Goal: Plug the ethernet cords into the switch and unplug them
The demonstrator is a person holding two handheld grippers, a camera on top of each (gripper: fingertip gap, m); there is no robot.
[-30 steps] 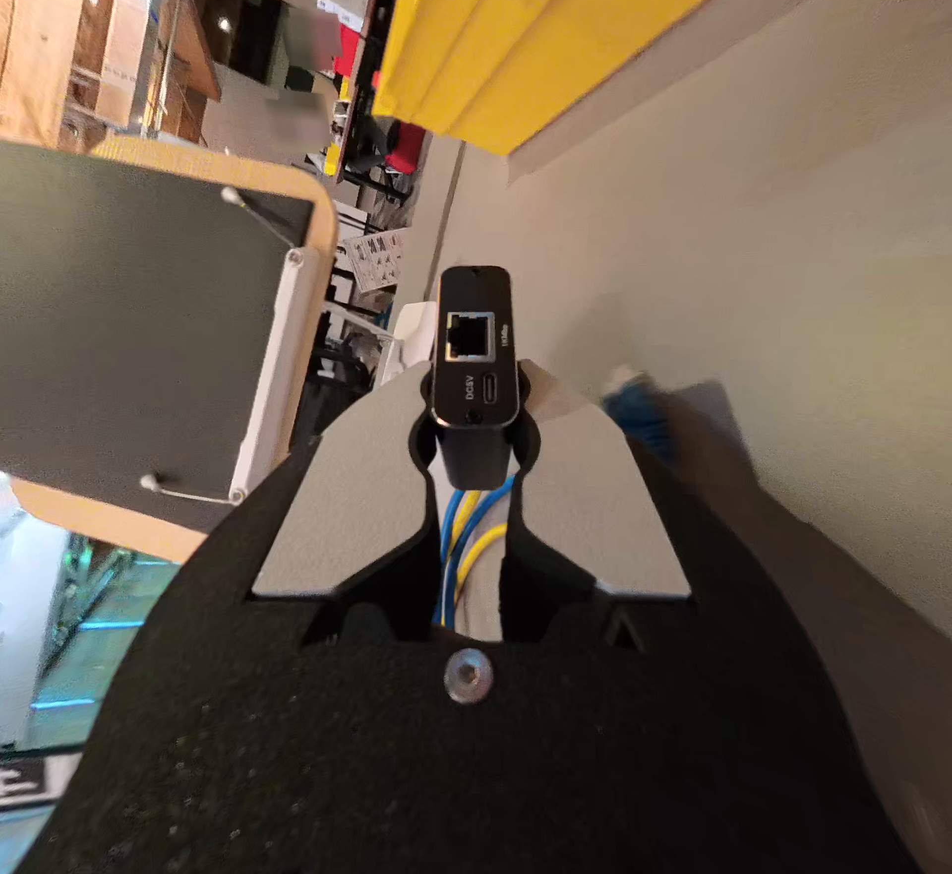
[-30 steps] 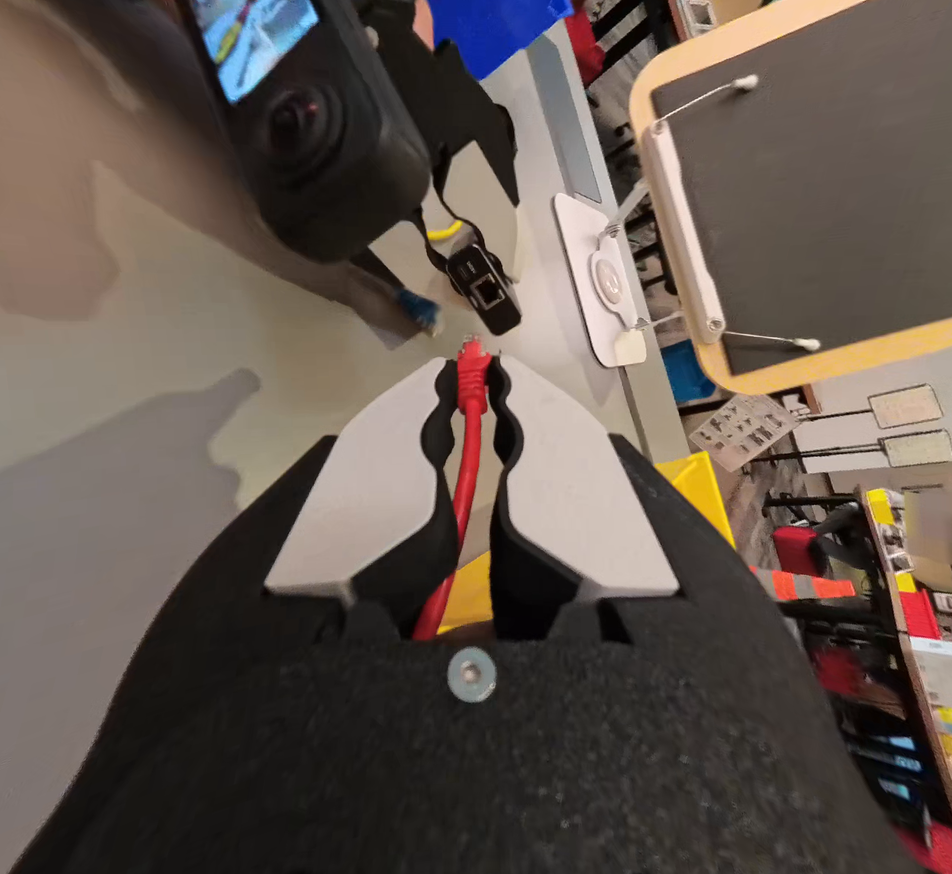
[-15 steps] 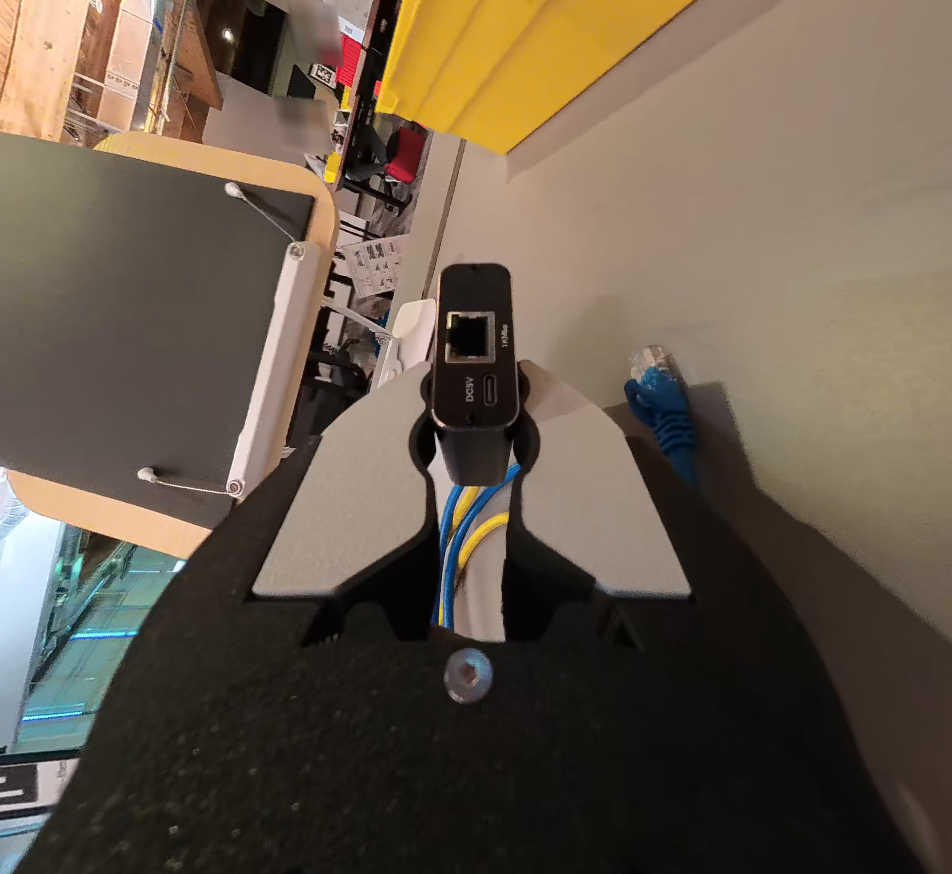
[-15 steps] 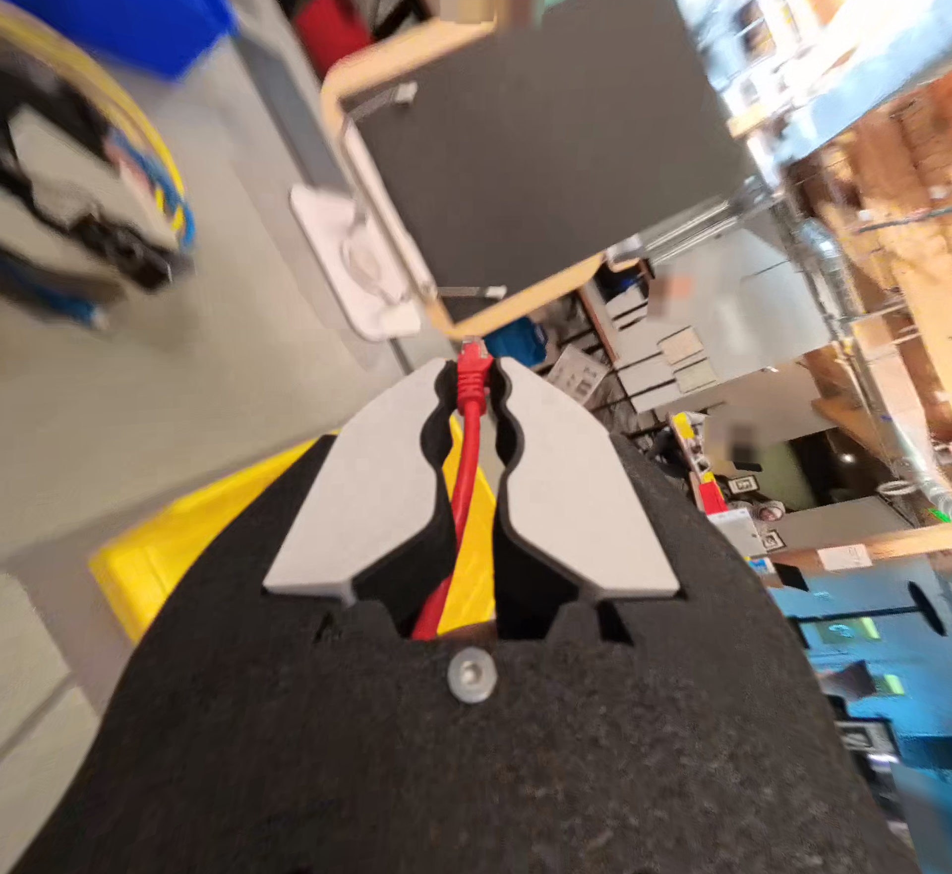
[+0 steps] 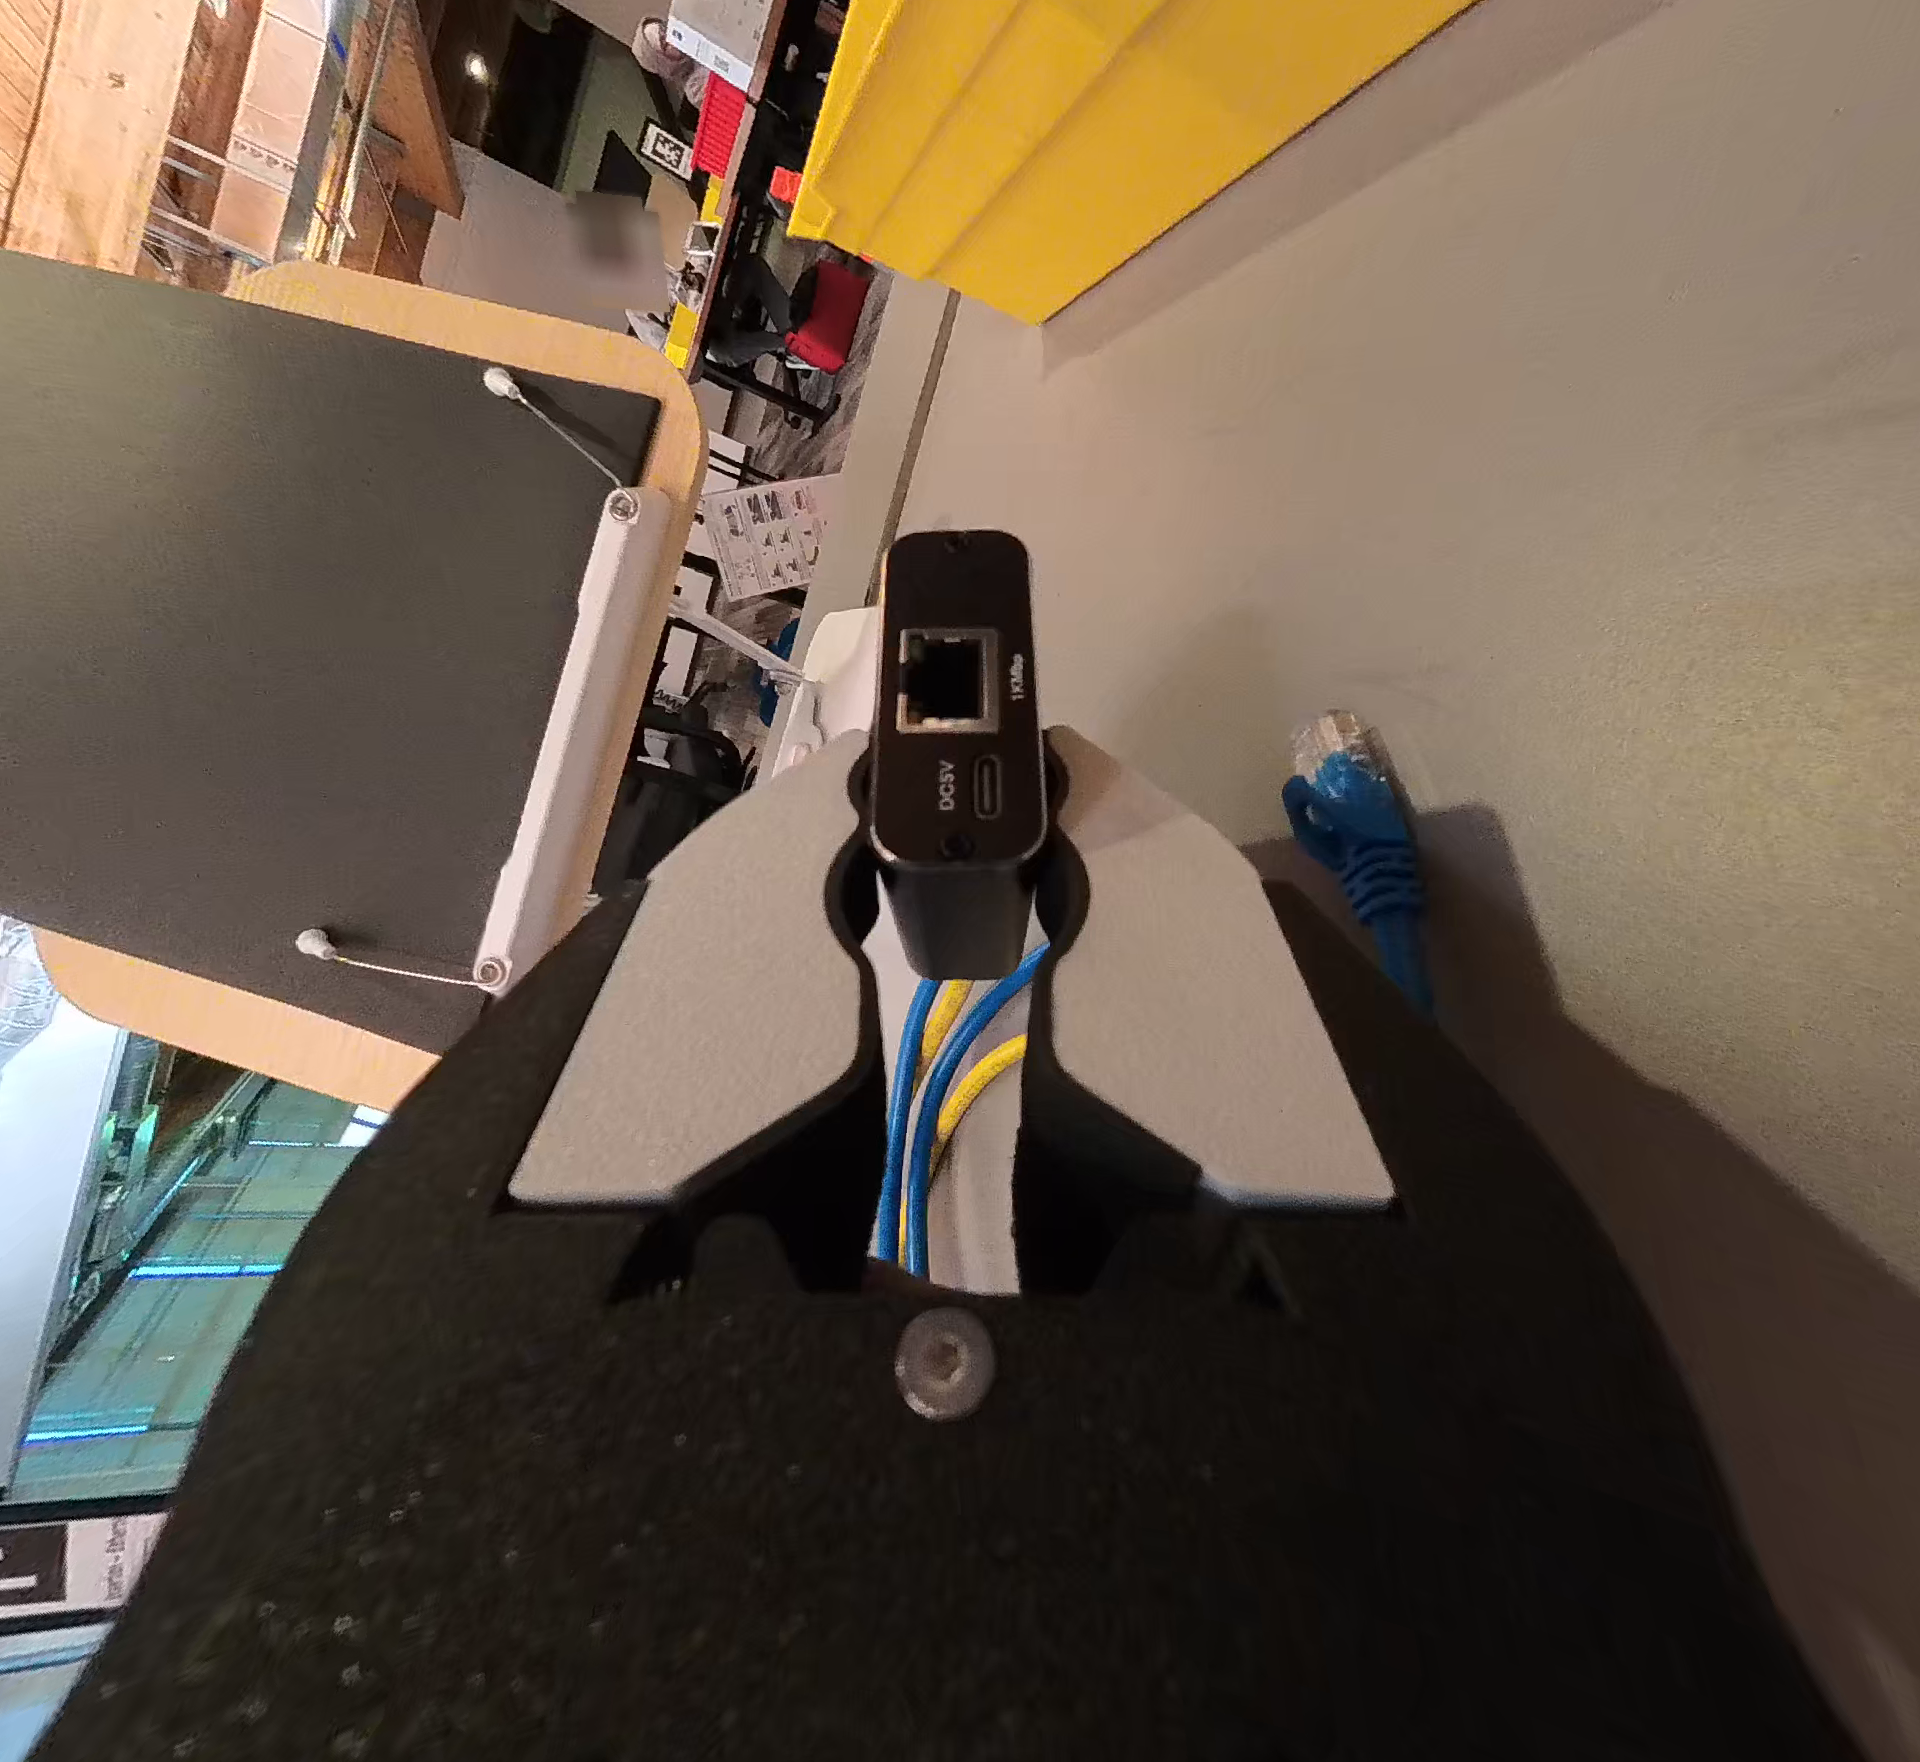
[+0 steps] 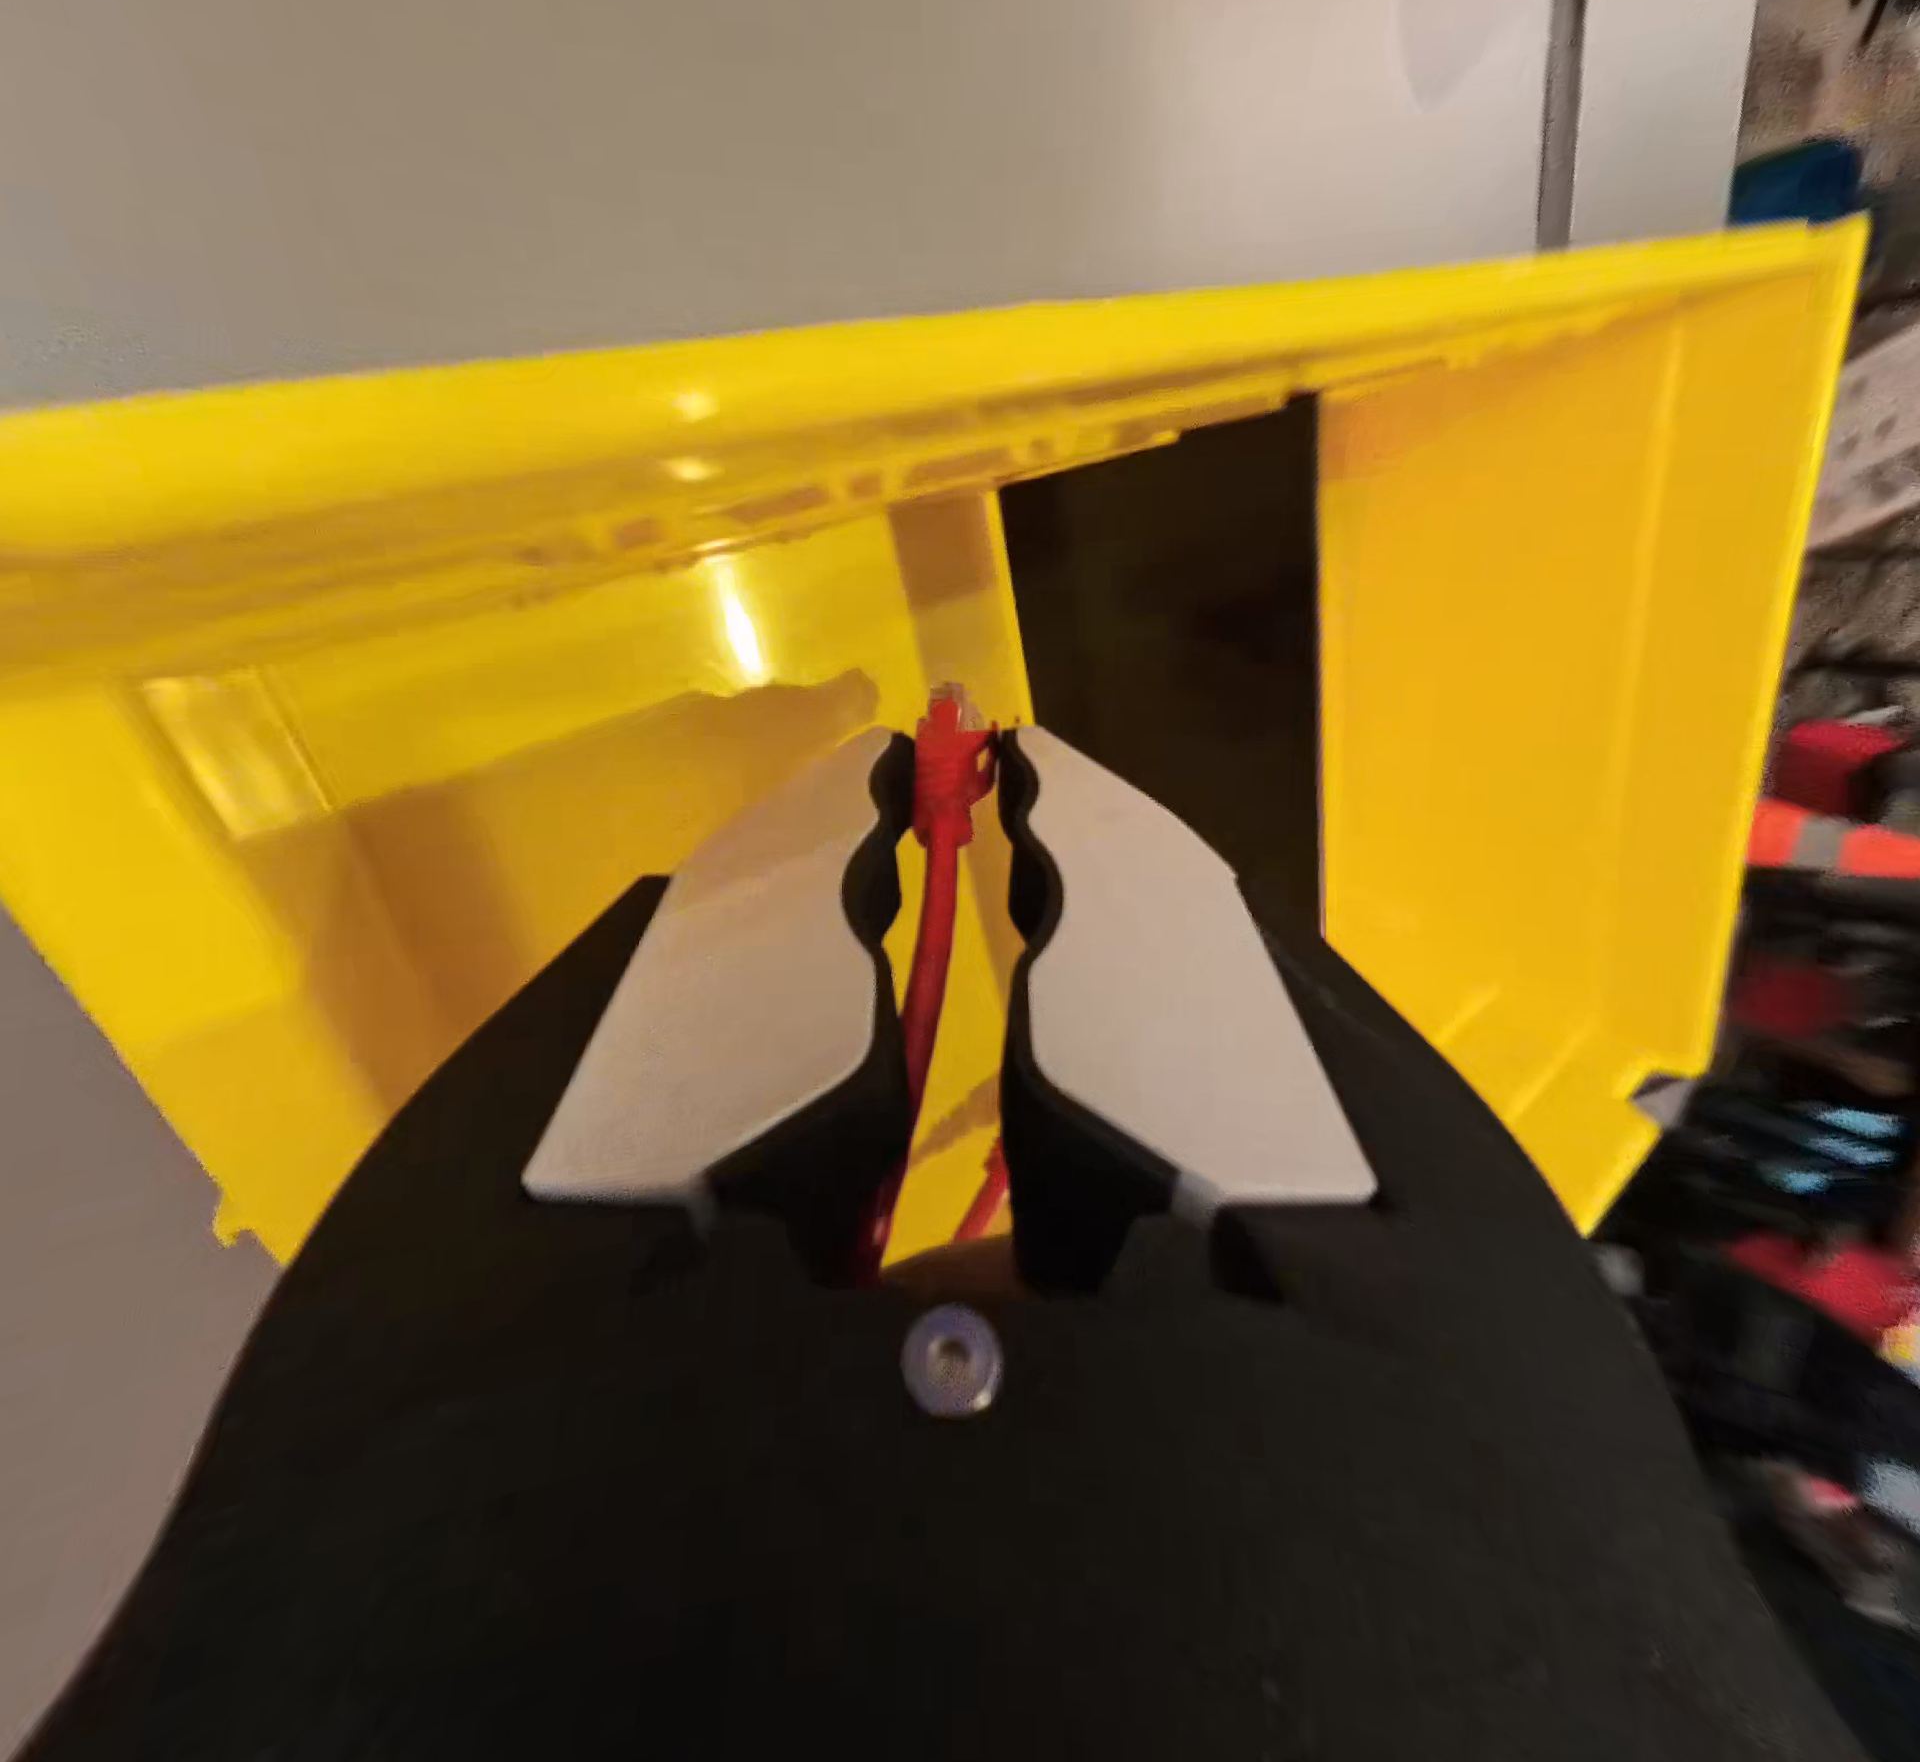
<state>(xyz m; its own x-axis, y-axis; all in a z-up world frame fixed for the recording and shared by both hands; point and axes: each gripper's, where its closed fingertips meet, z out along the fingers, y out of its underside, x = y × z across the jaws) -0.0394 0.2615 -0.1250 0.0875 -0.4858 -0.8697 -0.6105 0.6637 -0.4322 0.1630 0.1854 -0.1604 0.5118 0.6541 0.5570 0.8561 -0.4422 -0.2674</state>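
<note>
The left tool [image 5: 956,839] squeezes the little black switch [image 5: 956,736], its empty hole facing out, with a loose blue cord [image 5: 1351,808] lying beside it on the grey bench [image 5: 1507,465], while the right tool [image 6: 948,756] pinches the red cord [image 6: 943,777] by its plug in front of the yellow bin [image 6: 1507,673].

One small black metal switch box [image 5: 956,756] with a single empty ethernet socket, one blue ethernet cord [image 5: 1356,839] with a clear plug, one red ethernet cord [image 6: 945,808], one yellow plastic bin [image 6: 1507,673], two pairs of grey-and-black tongs [image 5: 956,819], one grey worktop [image 5: 1507,517]
</note>
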